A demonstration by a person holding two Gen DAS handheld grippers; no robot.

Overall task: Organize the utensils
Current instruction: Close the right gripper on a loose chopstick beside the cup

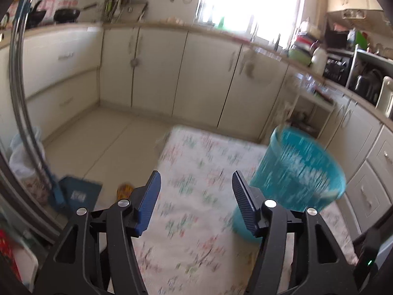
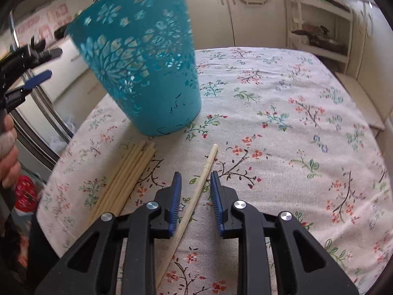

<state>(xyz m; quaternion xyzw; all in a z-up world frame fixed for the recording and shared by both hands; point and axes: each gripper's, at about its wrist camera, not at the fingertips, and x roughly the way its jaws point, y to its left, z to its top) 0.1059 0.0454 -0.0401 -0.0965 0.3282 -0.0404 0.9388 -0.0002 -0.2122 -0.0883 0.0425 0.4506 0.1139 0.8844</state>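
From my left wrist view everything smears with blur. My left tool [image 1: 196, 184] has its ribbed blue pads spread wide with nothing between them, hanging over the tabletop's floral woven cloth [image 1: 196, 221]. The teal plastic basket with cut-out flower pattern [image 1: 299, 169] sits just right of my right-hand pad, its open rim facing the camera; whether it touches the pad I cannot tell. Cream kitchen cabinets [image 1: 172, 73] line the far wall. No chopsticks show here.

From my right wrist view things are sharp. My right tool [image 2: 196, 184] straddles a single pale wooden chopstick [image 2: 196, 191] lying flat on the cloth [image 2: 294, 147]; the pads stand narrowly apart on either side and do not press it. A bundle of pale round wooden chopsticks [image 2: 125, 179] lies side by side just left of it. The basket [image 2: 145, 66] leans tilted, its smooth solid base on the cloth beyond the chopsticks, lacework upper wall showing. At the left edge my left tool [image 2: 46, 64] appears with jaws parted, apart from the basket, and fingers of my hand [image 2: 8, 157] below.
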